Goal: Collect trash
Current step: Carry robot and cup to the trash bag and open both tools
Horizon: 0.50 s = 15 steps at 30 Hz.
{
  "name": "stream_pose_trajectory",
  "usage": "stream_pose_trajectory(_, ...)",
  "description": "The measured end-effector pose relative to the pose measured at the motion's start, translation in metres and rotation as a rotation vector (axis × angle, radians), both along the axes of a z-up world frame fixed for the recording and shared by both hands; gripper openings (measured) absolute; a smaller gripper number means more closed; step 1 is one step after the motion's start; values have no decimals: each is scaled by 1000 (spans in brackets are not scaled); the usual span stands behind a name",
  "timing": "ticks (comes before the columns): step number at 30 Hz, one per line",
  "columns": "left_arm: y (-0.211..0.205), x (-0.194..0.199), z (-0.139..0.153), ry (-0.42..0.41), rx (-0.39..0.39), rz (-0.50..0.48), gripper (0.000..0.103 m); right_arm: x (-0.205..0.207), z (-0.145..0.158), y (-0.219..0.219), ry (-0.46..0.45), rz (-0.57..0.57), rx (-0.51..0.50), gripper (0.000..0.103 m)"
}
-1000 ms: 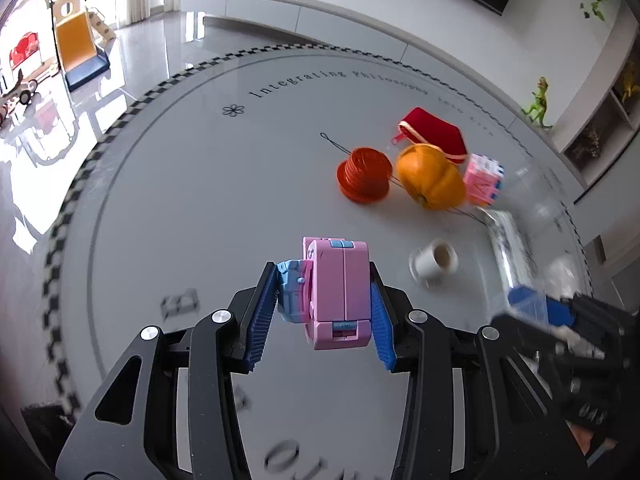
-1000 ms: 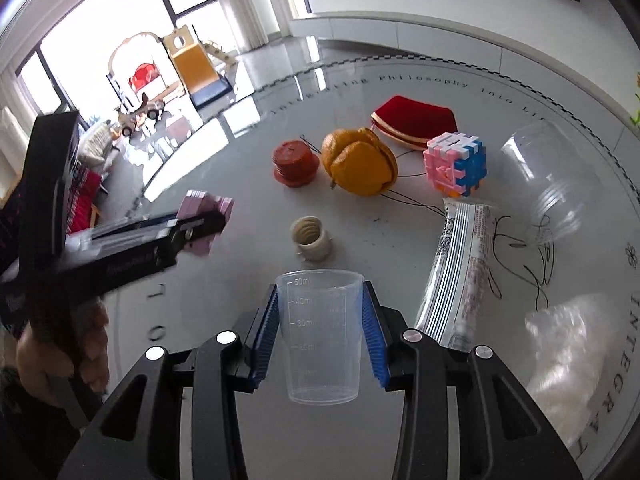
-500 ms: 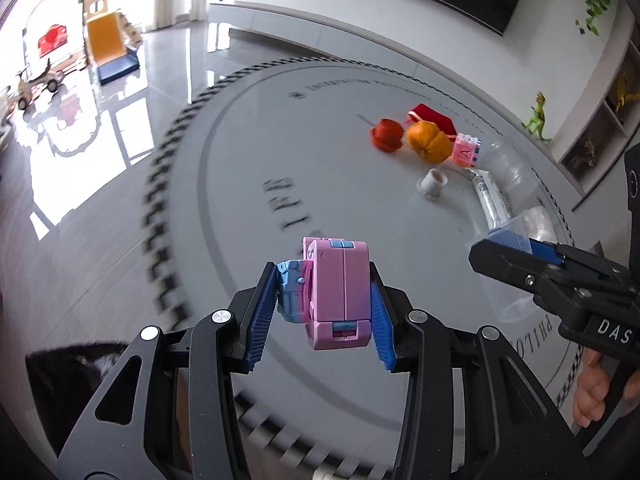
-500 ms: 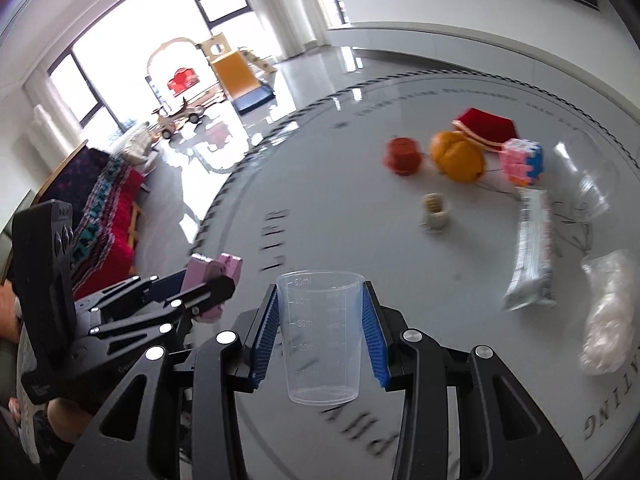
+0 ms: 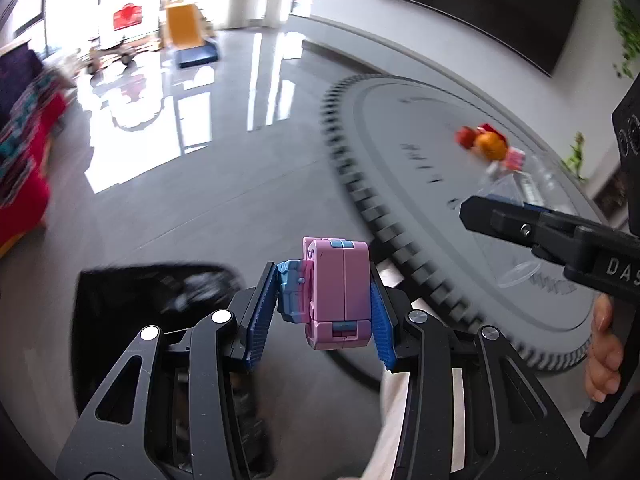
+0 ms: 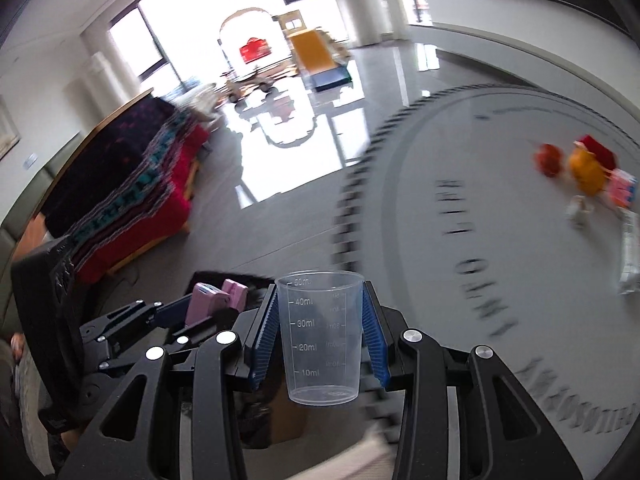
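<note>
Glossy grey floor (image 6: pixel 280 208); bright windows (image 6: pixel 224 16); patterned red sofa (image 6: pixel 132 188); round lettered rug (image 6: pixel 500 240); dark wall screen (image 5: pixel 472 4).

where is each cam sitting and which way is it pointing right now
Left wrist: on the left gripper, looking along its fingers, shut on a pink toy, over a black bag on the floor; the right gripper and a hand show.
Right wrist: on the right gripper, shut on a clear measuring cup, facing the floor and windows; the left gripper shows.
Shared: the round grey rug, the pink toy.
</note>
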<state>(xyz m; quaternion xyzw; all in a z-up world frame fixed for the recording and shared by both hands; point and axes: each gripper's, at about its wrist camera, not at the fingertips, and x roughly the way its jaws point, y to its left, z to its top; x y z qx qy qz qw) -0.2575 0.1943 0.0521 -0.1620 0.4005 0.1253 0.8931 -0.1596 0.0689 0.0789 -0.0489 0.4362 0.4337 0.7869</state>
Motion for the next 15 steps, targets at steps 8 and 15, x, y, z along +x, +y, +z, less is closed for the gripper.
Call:
stream_pose_trajectory(8,47,-86,-29,50,-2,190,43,-73,-20,83,22,174,-44,42)
stream_pose_trajectory(15,78,-132,-63,120,-39,330,43,-113,-35,134,59,269,-85,42)
